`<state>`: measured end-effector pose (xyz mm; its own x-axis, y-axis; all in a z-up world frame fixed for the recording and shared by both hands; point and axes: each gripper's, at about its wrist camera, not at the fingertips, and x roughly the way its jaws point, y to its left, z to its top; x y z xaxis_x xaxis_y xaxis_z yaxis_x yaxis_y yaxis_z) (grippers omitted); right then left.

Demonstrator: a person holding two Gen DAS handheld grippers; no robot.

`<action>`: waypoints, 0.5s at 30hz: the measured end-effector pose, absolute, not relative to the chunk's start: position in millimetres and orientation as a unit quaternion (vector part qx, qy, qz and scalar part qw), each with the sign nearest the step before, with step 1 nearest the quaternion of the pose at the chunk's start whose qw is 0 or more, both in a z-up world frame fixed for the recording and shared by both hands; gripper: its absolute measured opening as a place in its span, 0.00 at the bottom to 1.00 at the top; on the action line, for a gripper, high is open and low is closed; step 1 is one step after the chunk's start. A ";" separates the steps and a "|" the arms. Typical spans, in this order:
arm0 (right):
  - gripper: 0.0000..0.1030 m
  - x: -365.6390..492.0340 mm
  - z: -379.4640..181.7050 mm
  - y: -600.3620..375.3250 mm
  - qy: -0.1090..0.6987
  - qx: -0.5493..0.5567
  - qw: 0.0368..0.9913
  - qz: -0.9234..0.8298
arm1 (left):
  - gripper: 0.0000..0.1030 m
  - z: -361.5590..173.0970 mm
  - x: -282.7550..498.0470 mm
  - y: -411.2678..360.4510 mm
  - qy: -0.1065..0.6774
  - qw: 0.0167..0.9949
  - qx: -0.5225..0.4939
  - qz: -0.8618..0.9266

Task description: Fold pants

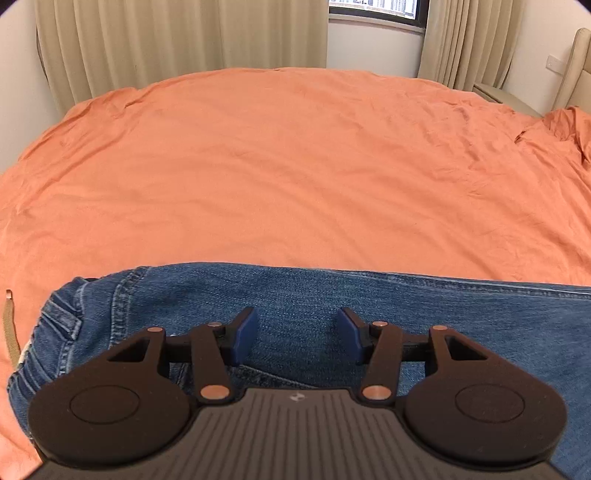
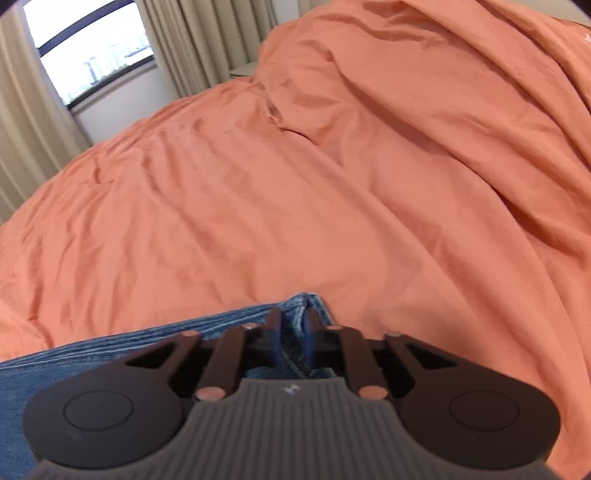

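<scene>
Blue denim pants [image 1: 295, 295] lie across the near part of an orange bedsheet [image 1: 277, 166], waistband at the left. My left gripper [image 1: 297, 332] is open and empty, hovering over the upper part of the pants. In the right wrist view the pants [image 2: 110, 350] run off to the left. My right gripper [image 2: 293, 332] is shut on the hem end of the pants [image 2: 308, 301], with denim pinched between its blue pads.
Beige curtains [image 1: 166, 44] and a window [image 1: 376, 11] stand behind the bed. A padded headboard [image 1: 576, 74] is at the right. The orange sheet bunches up high at the right [image 2: 461, 92]. A tan strap [image 1: 9, 332] lies at the left edge.
</scene>
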<state>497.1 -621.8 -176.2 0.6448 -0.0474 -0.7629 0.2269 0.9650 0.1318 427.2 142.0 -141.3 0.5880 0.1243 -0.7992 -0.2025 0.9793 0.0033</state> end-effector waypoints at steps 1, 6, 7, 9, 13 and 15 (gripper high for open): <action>0.00 494.8 -170.9 -621.0 0.398 0.107 0.908 -0.074 | 0.57 -143.2 428.1 141.8 0.444 0.890 -0.044 0.094; 0.00 498.3 -171.5 -634.2 0.378 0.126 0.910 -0.119 | 0.57 -147.4 427.8 140.1 0.433 0.895 -0.051 0.096; 0.00 500.7 -176.9 -636.4 0.384 0.134 0.905 -0.121 | 0.57 -147.7 427.3 139.6 0.432 0.895 -0.051 0.097; 0.00 502.9 -185.1 -636.8 0.390 0.137 0.902 -0.124 | 0.57 -148.1 427.4 138.1 0.432 0.895 -0.052 0.100; 0.03 502.4 -181.5 -640.7 0.392 0.154 0.899 -0.121 | 0.57 -144.3 426.2 134.3 0.426 0.898 -0.047 0.101; 0.27 497.4 -172.8 -640.5 0.394 0.143 0.900 -0.124 | 0.57 -140.9 427.6 128.3 0.428 0.900 -0.030 0.082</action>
<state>497.4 -640.5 -172.8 0.6590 -0.1099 -0.7441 0.3348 0.9287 0.1594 427.6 128.3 -140.9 0.6203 0.1216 -0.7749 -0.1728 0.9848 0.0162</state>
